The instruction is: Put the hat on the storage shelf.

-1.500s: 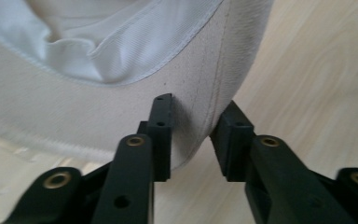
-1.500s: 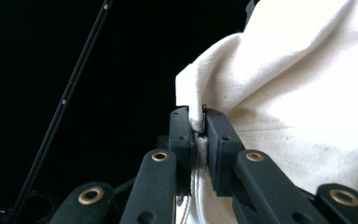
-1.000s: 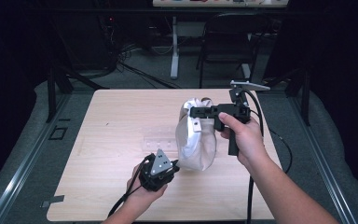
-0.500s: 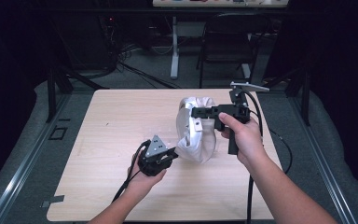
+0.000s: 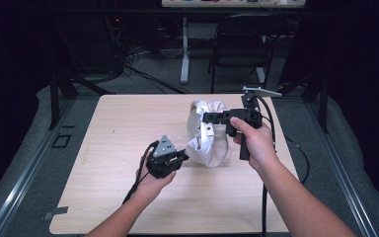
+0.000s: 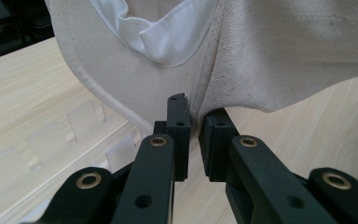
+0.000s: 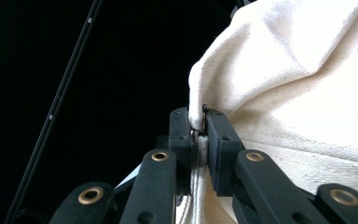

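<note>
Two claws clamped on a cream cloth bag [image 5: 205, 133] mid-frame, left claw [image 6: 195, 122] pinching its lower fold, right claw [image 7: 199, 122] its upper edge, wooden table [image 5: 123, 123] beneath.

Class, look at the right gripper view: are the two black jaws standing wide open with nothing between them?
No: the right gripper has its jaws closed on a fold of the cream canvas cloth bag.

Each black gripper has two blocky jaws on flat link arms, pinned with brass-ringed rivets and small dark screw holes. The left gripper [image 5: 180, 159], at lower centre of the high view, carries a grey three-cornered plate dotted with holes. The right gripper [image 5: 208, 118] trails a black cable [image 5: 265, 197] toward the bottom edge; both forearms are bare, no sleeves showing.
</note>
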Tool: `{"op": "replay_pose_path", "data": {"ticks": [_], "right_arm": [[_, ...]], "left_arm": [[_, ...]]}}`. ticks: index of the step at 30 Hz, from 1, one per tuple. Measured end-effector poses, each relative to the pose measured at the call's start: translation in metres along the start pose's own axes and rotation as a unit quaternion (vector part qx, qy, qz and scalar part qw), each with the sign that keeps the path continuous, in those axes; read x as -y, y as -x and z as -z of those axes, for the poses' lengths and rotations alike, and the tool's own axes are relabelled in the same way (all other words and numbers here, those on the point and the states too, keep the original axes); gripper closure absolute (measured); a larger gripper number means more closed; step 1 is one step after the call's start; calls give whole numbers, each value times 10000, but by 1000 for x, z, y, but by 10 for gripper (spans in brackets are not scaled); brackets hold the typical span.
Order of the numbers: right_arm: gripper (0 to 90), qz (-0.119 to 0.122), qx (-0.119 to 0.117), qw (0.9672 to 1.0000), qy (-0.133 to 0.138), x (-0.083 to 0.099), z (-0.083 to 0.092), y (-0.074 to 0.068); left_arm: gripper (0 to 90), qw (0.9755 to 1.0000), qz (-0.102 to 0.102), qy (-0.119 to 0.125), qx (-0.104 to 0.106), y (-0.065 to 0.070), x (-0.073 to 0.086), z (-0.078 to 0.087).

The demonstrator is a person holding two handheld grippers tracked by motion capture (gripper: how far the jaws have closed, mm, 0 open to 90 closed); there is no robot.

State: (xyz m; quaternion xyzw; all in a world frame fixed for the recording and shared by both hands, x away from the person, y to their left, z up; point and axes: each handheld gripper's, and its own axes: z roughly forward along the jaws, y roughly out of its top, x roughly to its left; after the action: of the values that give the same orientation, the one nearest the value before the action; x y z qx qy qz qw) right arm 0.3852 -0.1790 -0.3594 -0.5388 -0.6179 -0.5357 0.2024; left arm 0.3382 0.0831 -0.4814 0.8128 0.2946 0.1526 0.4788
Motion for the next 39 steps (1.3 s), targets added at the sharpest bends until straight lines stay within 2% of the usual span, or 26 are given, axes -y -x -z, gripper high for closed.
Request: {"op": "replay_pose_path", "data": {"ticks": [3,5,10,13,18,25,26,27,29,31,32,39], "right_arm": [[821,-14,29,10000,29,-2,-3,1],[821,-38,48,10000,29,-4,-7,3],[821,-17,95,9999,-36,-3,-11,5],[820,-23,101,9999,-62,-3,-13,6],[820,-92,56,9999,-33,-2,-17,8],[820,-83,68,9999,-78,-2,-20,8],[820,-83,75,9999,-78,-2,-20,8],[820,-80,82,9999,-73,-2,-20,9],[820,-71,93,9999,-52,-2,-19,9],[820,-47,171,9998,-40,-2,-18,10],[820,-47,215,9997,-45,-2,-18,13],[821,-99,232,9997,-22,-3,-19,16]], "left_arm": [[833,10000,39,-4,-11,-5,0,-4],[833,9999,67,-22,103,-10,2,-10],[832,9996,196,4,182,-13,8,-13],[832,9996,262,-37,100,-16,10,-11],[840,9994,307,-146,-23,-15,12,-8],[842,9990,402,-191,-29,-17,16,-8],[843,9989,412,-240,-41,-16,16,-8],[848,9985,351,-410,-86,-14,16,-9],[850,9984,280,-479,-128,-13,16,-9],[850,9976,485,-484,-110,-16,17,-9],[849,9967,668,-459,-54,-20,17,-9],[849,9956,700,-615,-28,-21,19,-9]]}}
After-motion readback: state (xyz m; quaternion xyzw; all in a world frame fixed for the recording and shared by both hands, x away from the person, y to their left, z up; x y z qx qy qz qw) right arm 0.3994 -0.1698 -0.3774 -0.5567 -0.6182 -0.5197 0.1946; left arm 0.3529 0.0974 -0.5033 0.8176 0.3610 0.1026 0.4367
